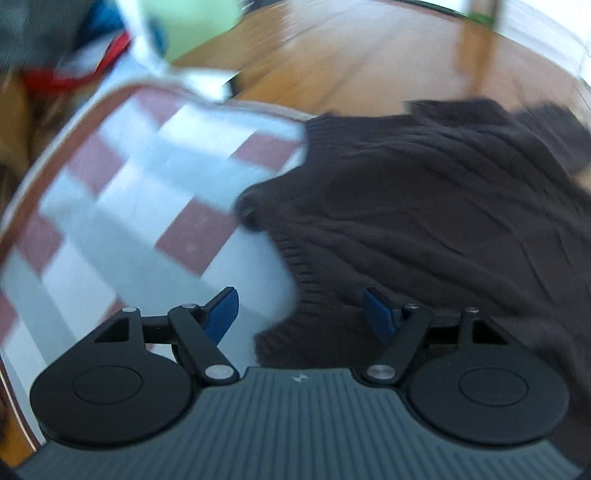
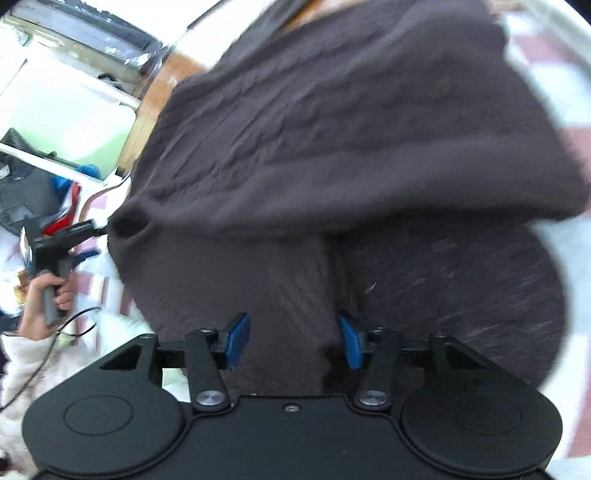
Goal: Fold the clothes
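A dark brown cable-knit sweater [image 1: 424,206] lies on a red and white checked cloth [image 1: 122,206], with a fold of it lying over its lower part in the right wrist view [image 2: 351,129]. My left gripper [image 1: 301,314] is open just above the sweater's ribbed hem, empty. My right gripper [image 2: 293,343] is open, its blue pads to either side of a strip of the sweater, apart from it. The left gripper also shows in the right wrist view [image 2: 92,225], its tip at the sweater's left edge. Both views are blurred.
A pile of red, blue and grey clothes [image 1: 74,48] lies at the far left beside a pale green bin [image 1: 188,22]. Wooden floor [image 1: 369,55] lies beyond the cloth. The person's hand [image 2: 40,302] and a cable are at the left in the right wrist view.
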Tool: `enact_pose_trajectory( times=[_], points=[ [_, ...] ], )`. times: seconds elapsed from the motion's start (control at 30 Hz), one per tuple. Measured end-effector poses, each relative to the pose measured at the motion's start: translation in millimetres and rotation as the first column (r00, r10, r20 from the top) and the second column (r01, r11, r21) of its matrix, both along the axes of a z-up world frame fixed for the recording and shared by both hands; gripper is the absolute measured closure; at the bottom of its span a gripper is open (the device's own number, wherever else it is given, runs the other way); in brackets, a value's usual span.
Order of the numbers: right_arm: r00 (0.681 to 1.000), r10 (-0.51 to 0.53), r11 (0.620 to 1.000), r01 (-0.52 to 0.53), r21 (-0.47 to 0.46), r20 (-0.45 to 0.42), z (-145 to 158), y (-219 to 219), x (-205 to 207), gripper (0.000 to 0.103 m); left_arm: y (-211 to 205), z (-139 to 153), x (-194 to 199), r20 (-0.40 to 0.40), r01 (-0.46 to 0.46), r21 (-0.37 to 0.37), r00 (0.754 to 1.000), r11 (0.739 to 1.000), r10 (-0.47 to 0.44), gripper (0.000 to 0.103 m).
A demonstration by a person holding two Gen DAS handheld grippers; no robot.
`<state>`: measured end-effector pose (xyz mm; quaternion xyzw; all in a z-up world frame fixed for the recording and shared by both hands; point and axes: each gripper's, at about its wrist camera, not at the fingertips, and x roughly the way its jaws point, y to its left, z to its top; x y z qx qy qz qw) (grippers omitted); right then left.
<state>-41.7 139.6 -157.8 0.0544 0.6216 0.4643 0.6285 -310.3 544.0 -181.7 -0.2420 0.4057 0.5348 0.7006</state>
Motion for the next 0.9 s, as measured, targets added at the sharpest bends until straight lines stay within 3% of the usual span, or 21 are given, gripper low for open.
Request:
enact_pose_trajectory(
  times=[0.03,0.07,0.13,0.23,0.37,0.5,0.6,0.67,0.73,0.83,0.9],
  points=[
    [1.000,-0.019,1.000,0.019,0.001,-0.020,-2.2,2.3,-0.2,0.076,-3.3,2.5,3.5,-0.010,0.010,0.017,1.000,1.000,-0.009,0.028],
    [1.000,0.003,1.000,-0.003,0.000,-0.008,2.2,5.7,-4.4,0.092,-4.1,4.2,4.1,-0.010,0.004,0.024,1.000,1.000,-0.003,0.028],
    [0.998,0.058,0.998,-0.058,-0.003,0.023,12.7,12.8,-13.8,0.091,-1.2,4.4,-1.3,0.003,-0.034,0.015,0.999,0.999,0.034,0.028],
    [0.986,0.154,0.979,-0.162,0.125,0.068,55.7,19.9,-28.4,0.091,7.5,2.8,-15.7,0.031,-0.092,-0.009,0.995,0.996,0.092,0.028],
    [0.949,0.243,0.899,-0.298,0.319,0.204,134.6,30.4,-36.3,0.092,18.2,-5.2,-36.8,0.076,-0.184,-0.075,0.979,0.980,0.189,0.028],
    [0.930,0.258,0.827,-0.352,0.439,0.261,186.6,31.8,-31.1,0.092,25.8,-11.8,-54.2,0.136,-0.244,-0.153,0.955,0.958,0.265,0.028],
    [0.925,0.192,0.823,-0.334,0.460,0.328,207.6,22.6,-25.6,0.092,26.8,-22.2,-62.5,0.179,-0.252,-0.243,0.937,0.937,0.299,0.027],
    [0.930,0.109,0.830,-0.280,0.483,0.352,211.3,16.1,-11.9,0.092,27.3,-28.4,-62.8,0.200,-0.251,-0.287,0.928,0.925,0.314,0.027],
    [0.964,0.055,0.815,-0.193,0.546,0.259,198.6,16.6,6.5,0.092,27.7,-30.0,-55.7,0.202,-0.228,-0.287,0.935,0.930,0.292,0.027],
    [0.978,-0.078,0.852,-0.035,0.522,0.193,165.2,32.3,34.6,0.092,26.5,-27.2,-37.0,0.175,-0.182,-0.254,0.957,0.950,0.230,0.027],
    [0.966,-0.107,0.894,-0.011,0.449,0.237,150.5,41.7,39.9,0.091,22.2,-20.9,-25.8,0.167,-0.146,-0.214,0.969,0.966,0.183,0.027]
  ],
)
